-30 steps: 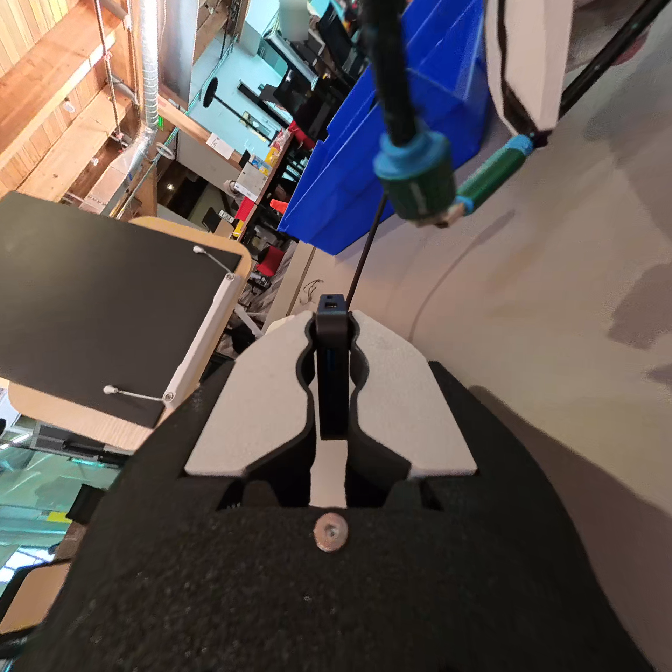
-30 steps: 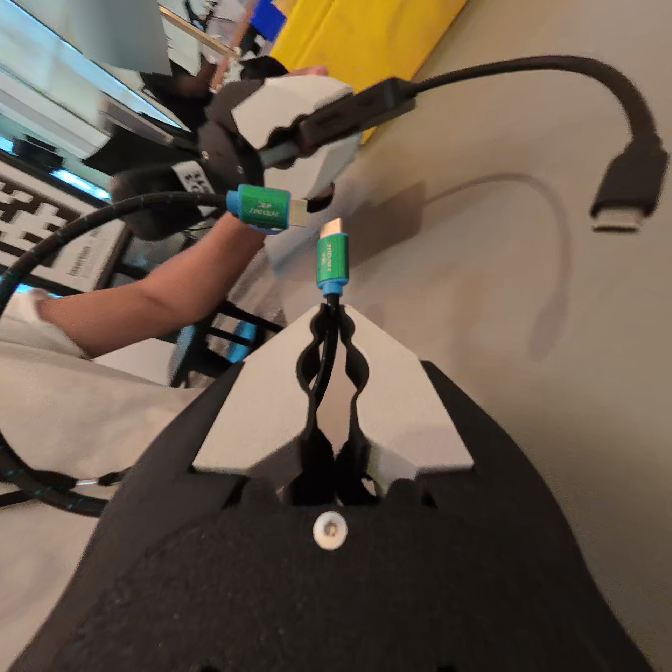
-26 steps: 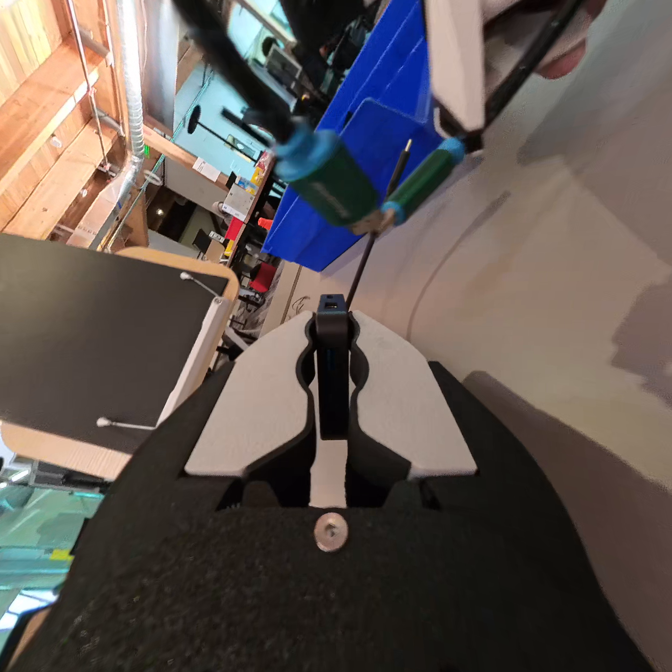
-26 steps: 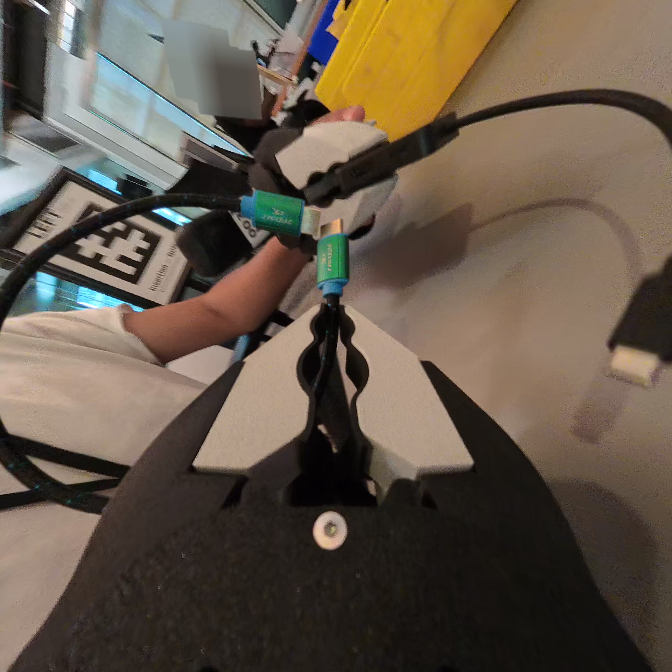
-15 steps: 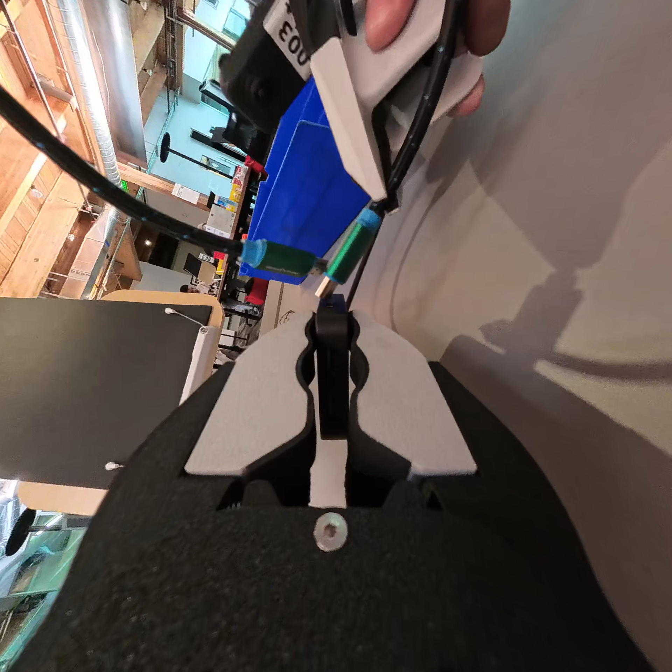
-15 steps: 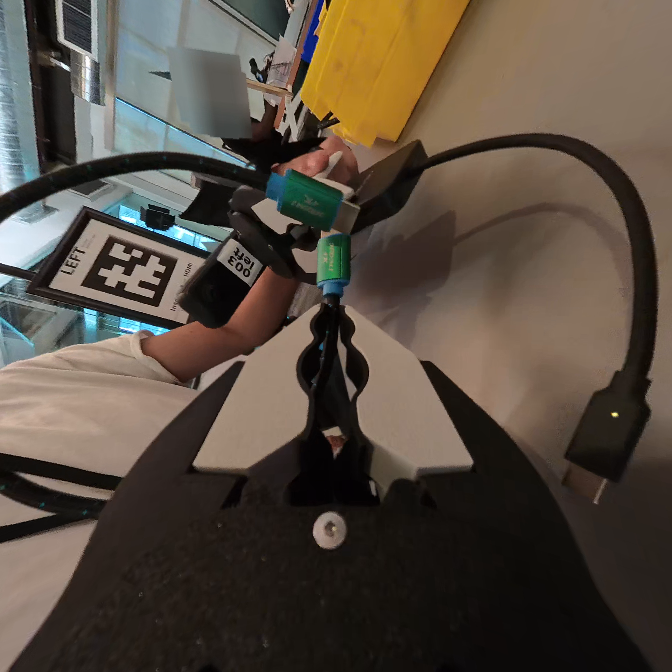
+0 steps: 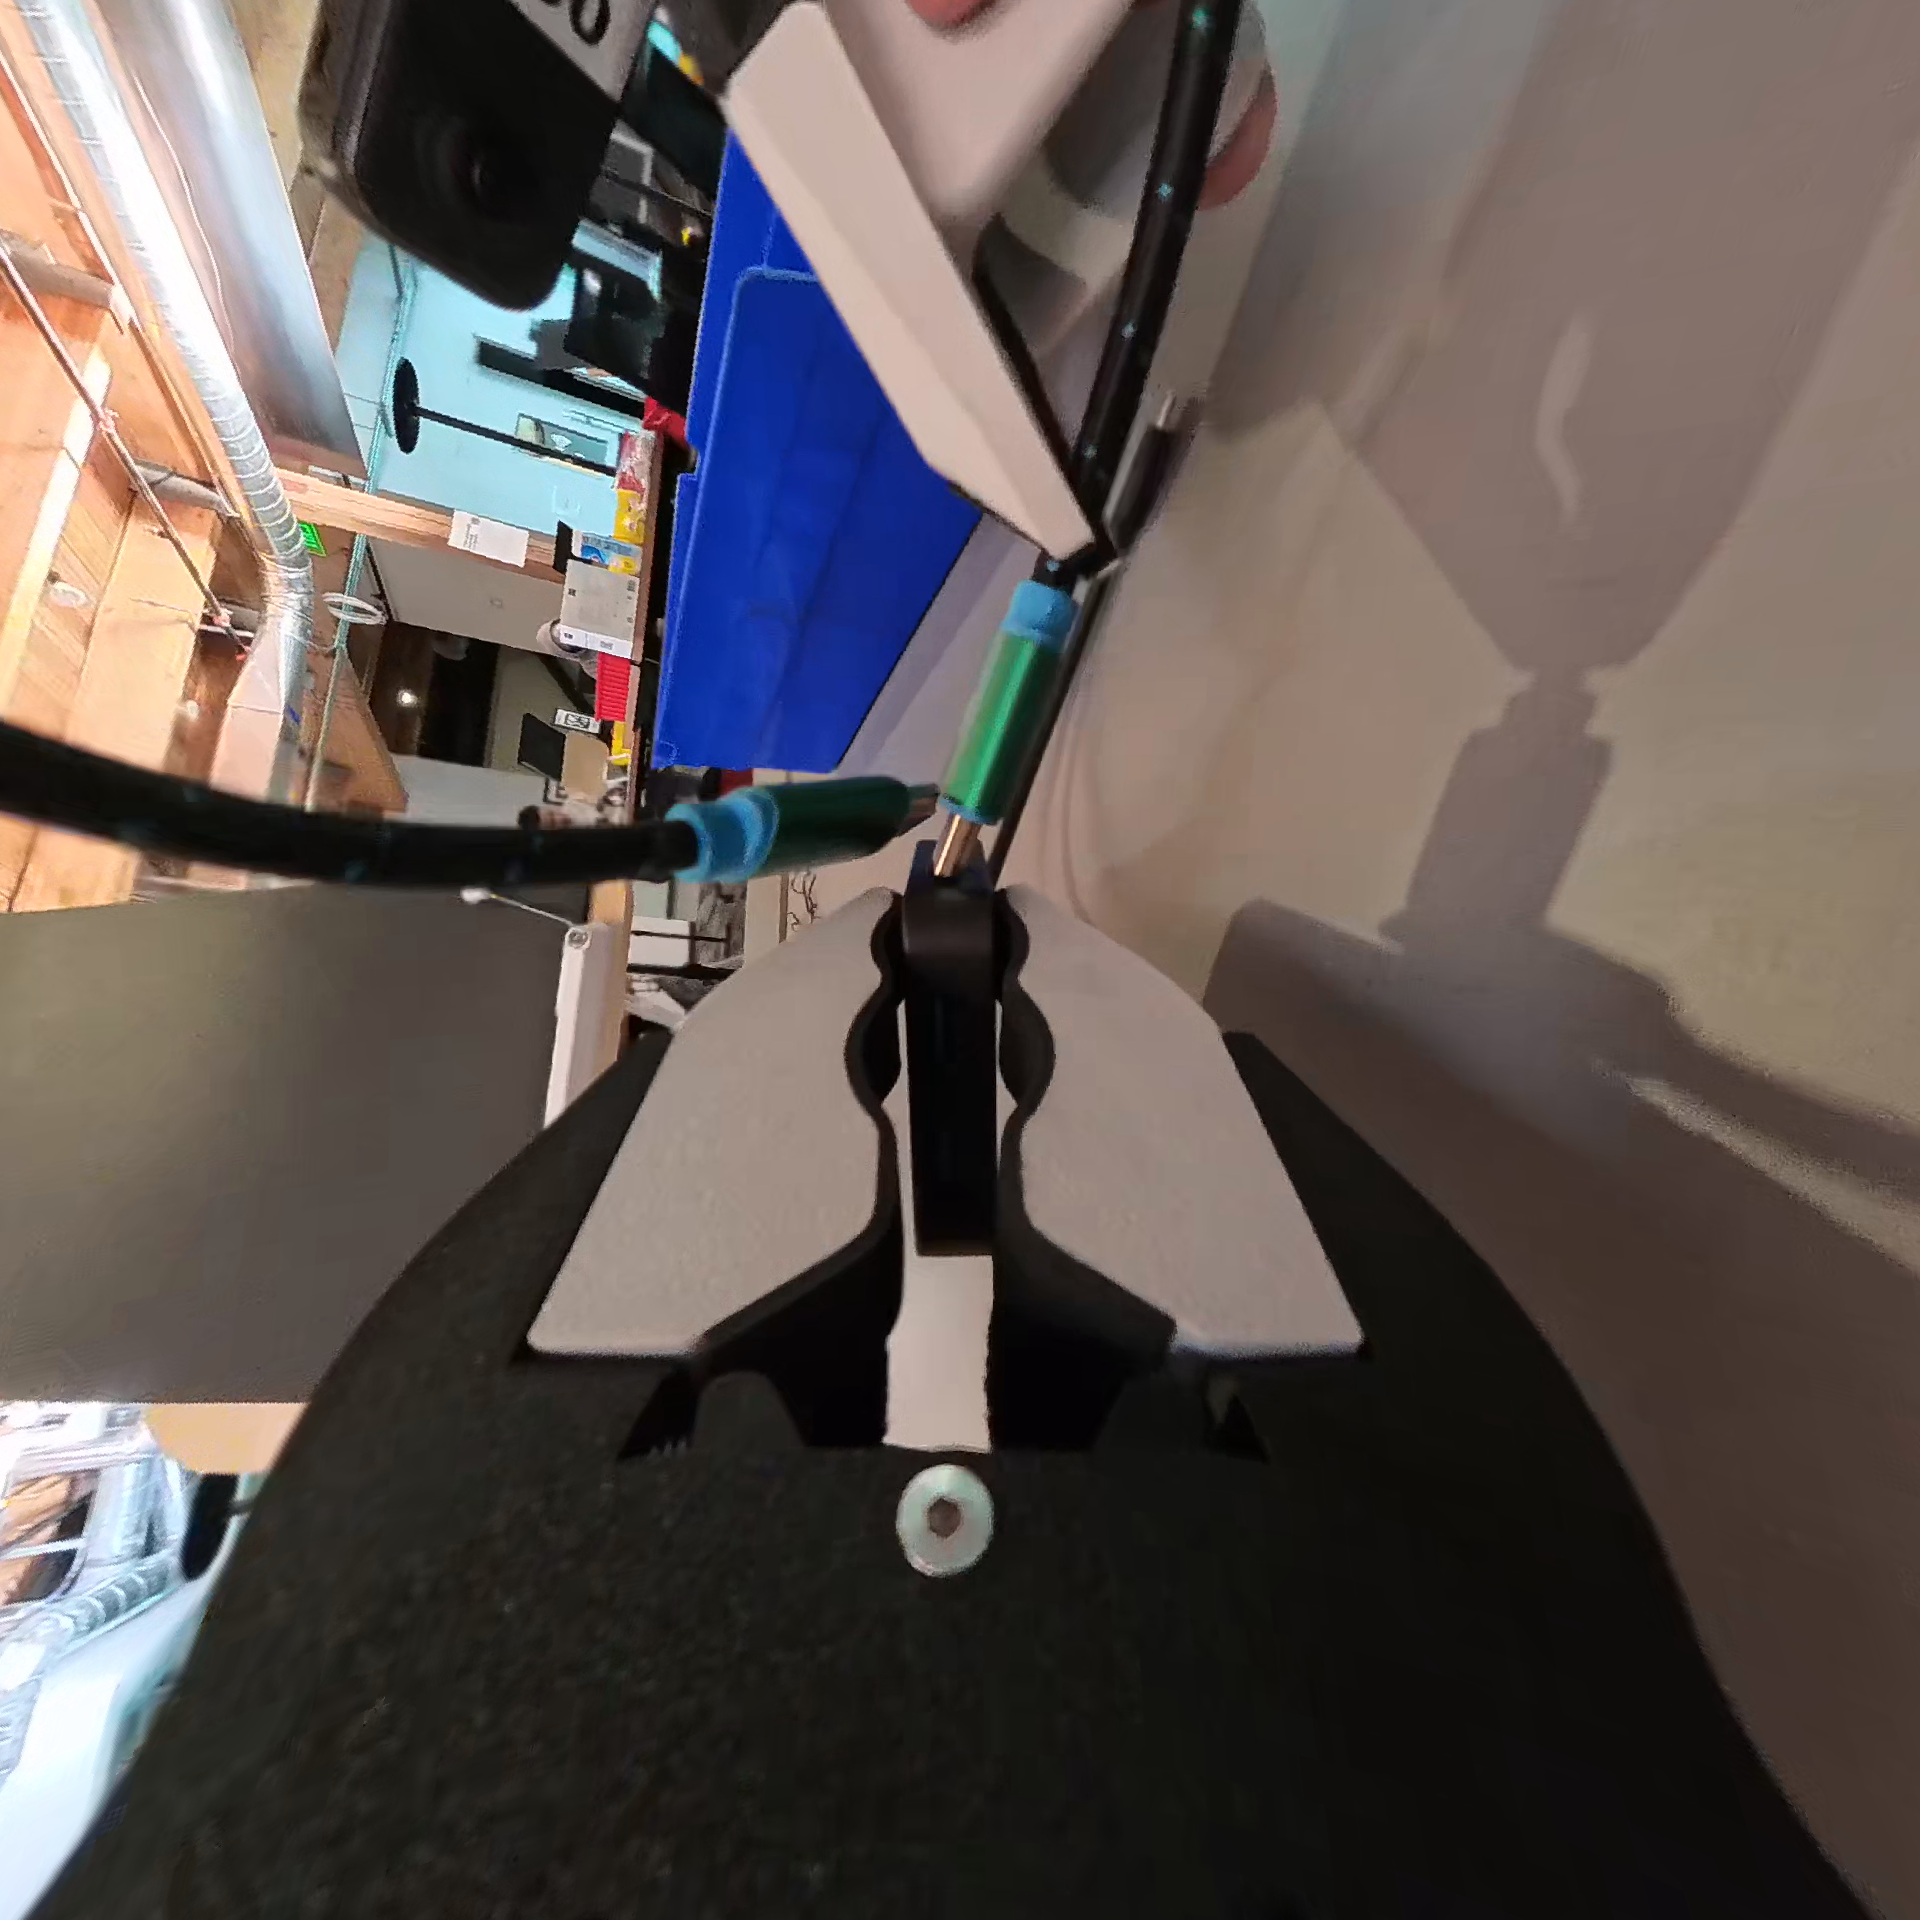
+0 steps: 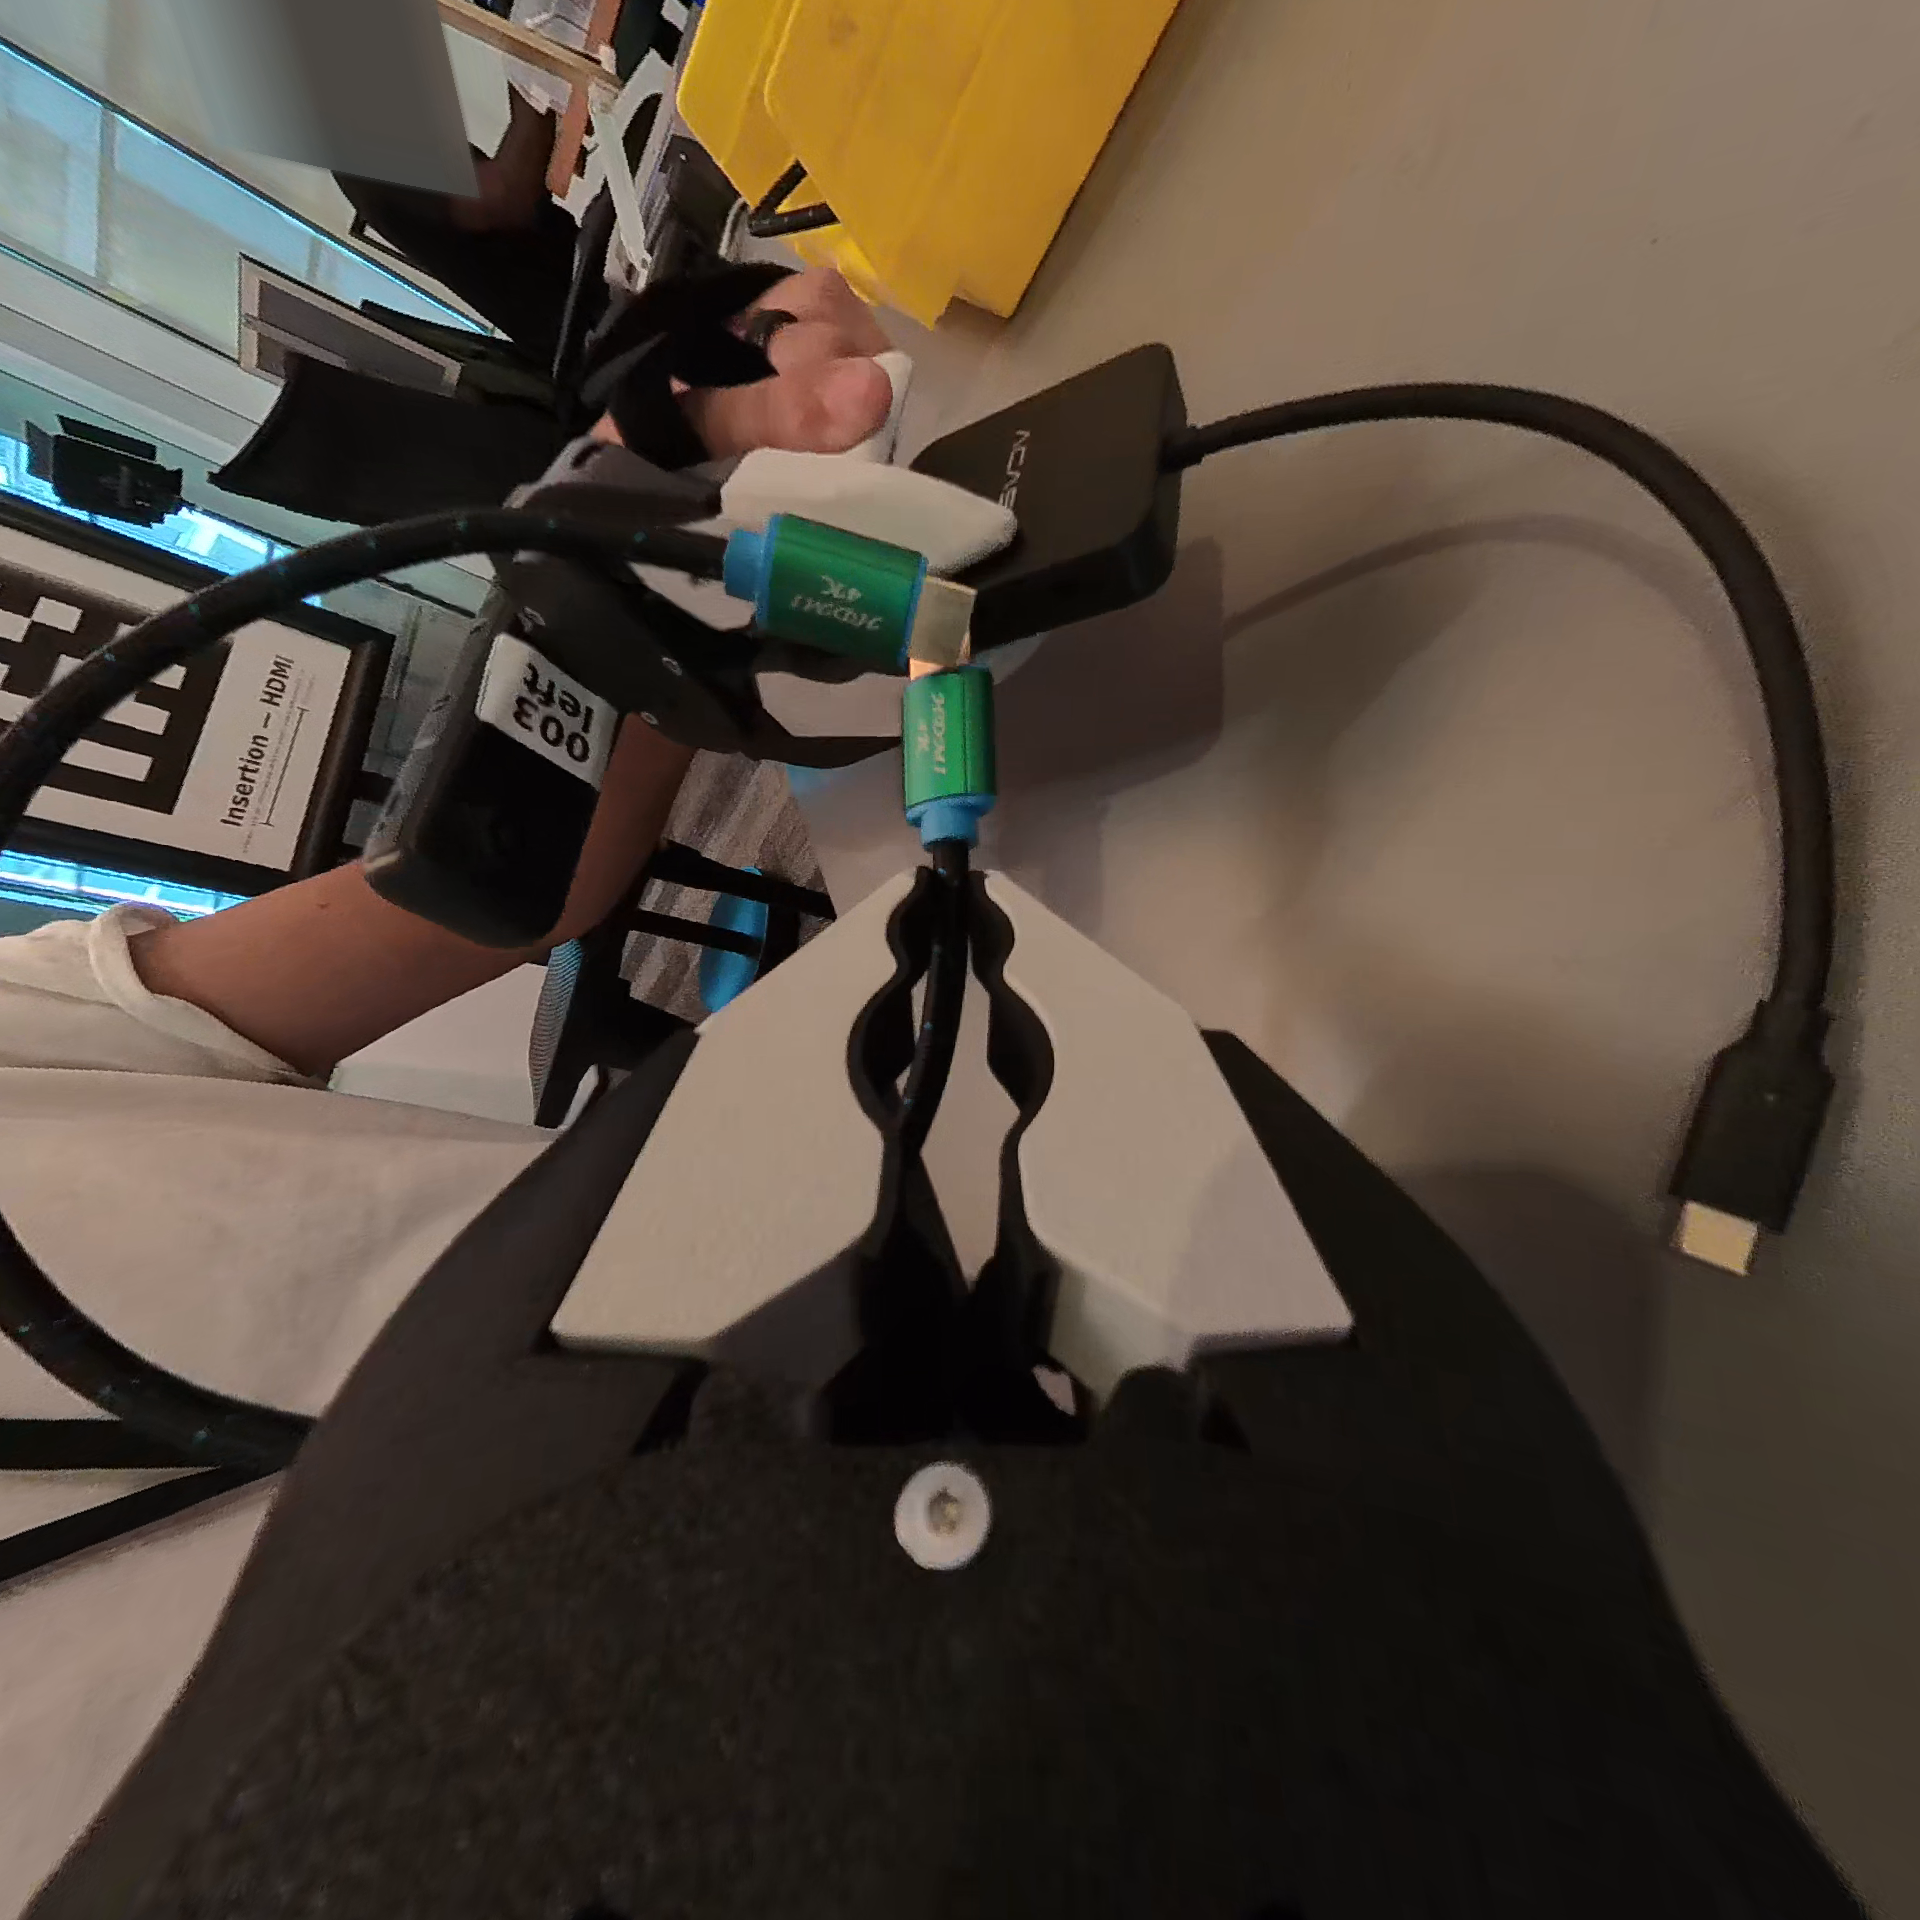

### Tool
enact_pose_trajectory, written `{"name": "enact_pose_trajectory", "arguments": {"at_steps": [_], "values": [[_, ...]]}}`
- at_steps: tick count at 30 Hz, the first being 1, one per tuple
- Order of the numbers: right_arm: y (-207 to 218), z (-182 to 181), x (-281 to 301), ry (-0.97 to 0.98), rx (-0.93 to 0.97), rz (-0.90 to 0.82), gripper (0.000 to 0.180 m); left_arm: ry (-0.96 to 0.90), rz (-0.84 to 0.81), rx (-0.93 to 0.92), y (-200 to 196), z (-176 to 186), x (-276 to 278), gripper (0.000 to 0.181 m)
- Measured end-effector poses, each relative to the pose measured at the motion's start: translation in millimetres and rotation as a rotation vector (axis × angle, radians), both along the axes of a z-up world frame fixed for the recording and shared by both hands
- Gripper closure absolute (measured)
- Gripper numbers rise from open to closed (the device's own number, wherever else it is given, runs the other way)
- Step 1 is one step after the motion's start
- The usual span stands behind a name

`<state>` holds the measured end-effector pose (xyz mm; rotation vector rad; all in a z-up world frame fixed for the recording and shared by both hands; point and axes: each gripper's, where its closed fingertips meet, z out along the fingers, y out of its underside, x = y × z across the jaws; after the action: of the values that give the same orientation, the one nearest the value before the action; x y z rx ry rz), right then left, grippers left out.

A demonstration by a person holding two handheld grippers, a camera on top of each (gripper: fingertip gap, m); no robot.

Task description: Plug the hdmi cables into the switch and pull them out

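Above the tabletop, the left claw is clamped on the black switch; the right claw pinches a braided cable just behind its green plug — a springy hold. Gripping the rigid plug shell would likely steer truer.

Beige tabletop, wooden ceiling, silver duct.

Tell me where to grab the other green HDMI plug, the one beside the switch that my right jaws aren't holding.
Take the second HDMI plug by its green shell, jaws across the two broad flat faces, approaching from the blue collar end. That leaves the gold tip clear at the black switch; whether it is seated, I cannot tell.
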<state>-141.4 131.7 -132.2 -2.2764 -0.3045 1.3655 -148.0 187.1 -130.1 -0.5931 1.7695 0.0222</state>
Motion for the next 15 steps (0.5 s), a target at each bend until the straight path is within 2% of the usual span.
{"name": "enact_pose_trajectory", "arguments": {"at_steps": [1,10,15], "values": [[-0.9,-0.8,0.0,0.005,-0.016,0.002,0.173,0.009,-0.002,0.014,-0.3,-1.3,0.2,0.167],[-3.2,-0.9,0.6,0.047,-0.106,0.028,0.173,0.041,0.006,0.097,-0.9,-2.9,2.6,0.167],[-12.1,-8.5,-3.2,-0.036,-0.119,0.095,0.174,0.052,-0.009,0.101,-6.4,-3.5,5.1,0.167]]}}
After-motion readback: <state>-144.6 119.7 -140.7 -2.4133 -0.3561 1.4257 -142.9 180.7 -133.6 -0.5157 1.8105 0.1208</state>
